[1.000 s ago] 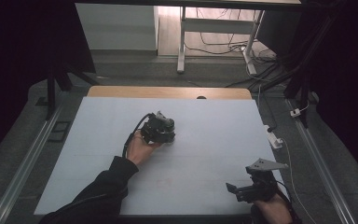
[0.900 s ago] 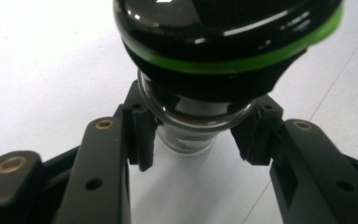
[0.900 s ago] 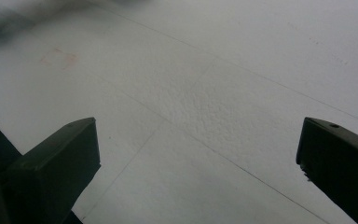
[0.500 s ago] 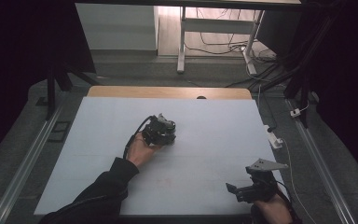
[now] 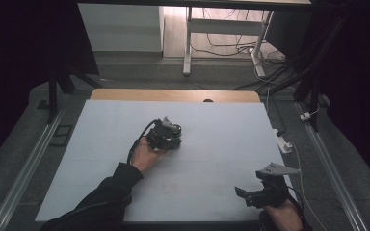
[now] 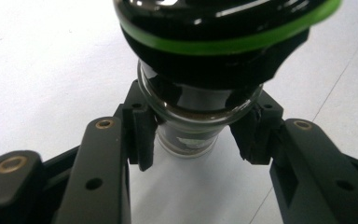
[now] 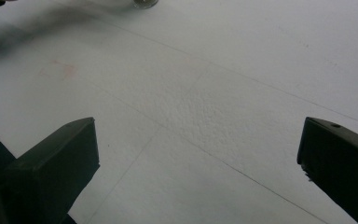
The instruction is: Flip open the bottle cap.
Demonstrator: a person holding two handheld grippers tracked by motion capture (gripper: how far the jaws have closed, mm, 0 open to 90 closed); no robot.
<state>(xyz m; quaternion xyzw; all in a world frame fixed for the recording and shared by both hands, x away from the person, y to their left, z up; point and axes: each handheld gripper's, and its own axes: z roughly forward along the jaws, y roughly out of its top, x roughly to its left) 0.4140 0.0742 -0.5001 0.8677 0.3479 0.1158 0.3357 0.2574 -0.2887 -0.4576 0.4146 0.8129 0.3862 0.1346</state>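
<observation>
Item: one small glass jar (image 6: pixel 193 100), clear body with dark contents, topped by a black cap (image 6: pixel 214 28) ringed with a green band (image 6: pixel 242 44). Location: it stands on the white desk (image 5: pixel 221 144), near the middle and a little toward the far edge, well apart from every corner. Your left gripper (image 5: pixel 169 136) is closed on it; in the left gripper view the pads (image 6: pixel 142 135) press the glass from both sides just under the cap, at the shoulder where the body narrows. Handling, as a judgement: rigid, light for its size, smooth and likely slippery, and breakable if it tips or drops. The cap is wider than the body, so it probably sits top-heavy; keep it upright. Best hold: where you have it now, on the straight glass below the shoulder, so the wider cap stops any slide downward; avoid squeezing harder than needed. Your right gripper (image 5: pixel 262 195) rests near the near right corner of the desk, jaws standing wide apart with nothing between them, bare desk ahead (image 7: pixel 205 116). A faint pink smudge (image 7: pixel 65 70) marks the surface near the front edge.
</observation>
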